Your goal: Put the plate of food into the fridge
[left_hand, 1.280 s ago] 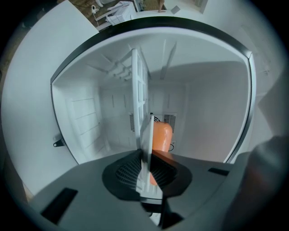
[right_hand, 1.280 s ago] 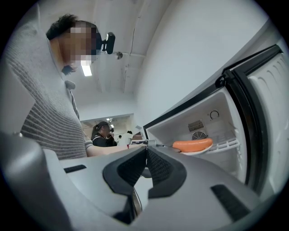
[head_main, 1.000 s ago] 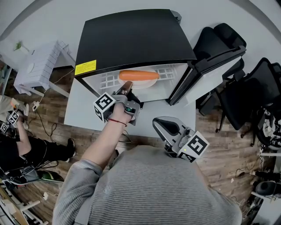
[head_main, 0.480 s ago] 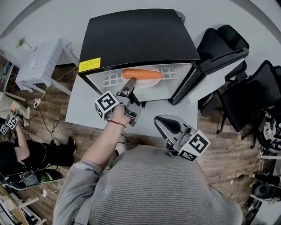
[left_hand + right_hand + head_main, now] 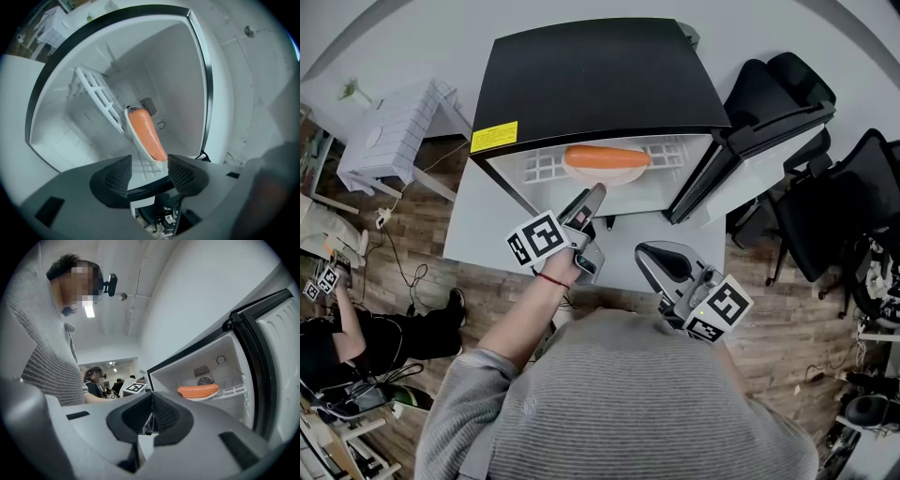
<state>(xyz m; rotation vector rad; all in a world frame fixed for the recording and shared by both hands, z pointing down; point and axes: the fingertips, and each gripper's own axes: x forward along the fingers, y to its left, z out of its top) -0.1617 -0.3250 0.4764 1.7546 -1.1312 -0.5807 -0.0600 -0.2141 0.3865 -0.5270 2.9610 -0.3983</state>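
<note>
Black chairs (image 5: 792, 80) crowd the open fridge door (image 5: 752, 165), perhaps touching it.

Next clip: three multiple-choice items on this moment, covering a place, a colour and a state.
1. Where is the white plate? A on the white wire shelf inside the black-topped fridge; B on top of that fridge; C under that fridge.
2. What colour is the long piece of food on it? A green; B orange; C brown.
3. How do the jaws of the left gripper stand? A shut on the plate; B shut, empty; C apart.
Answers: A, it rests on the shelf; B, the food is plainly orange; C, the jaws have just been opening, clear of the plate.
</note>
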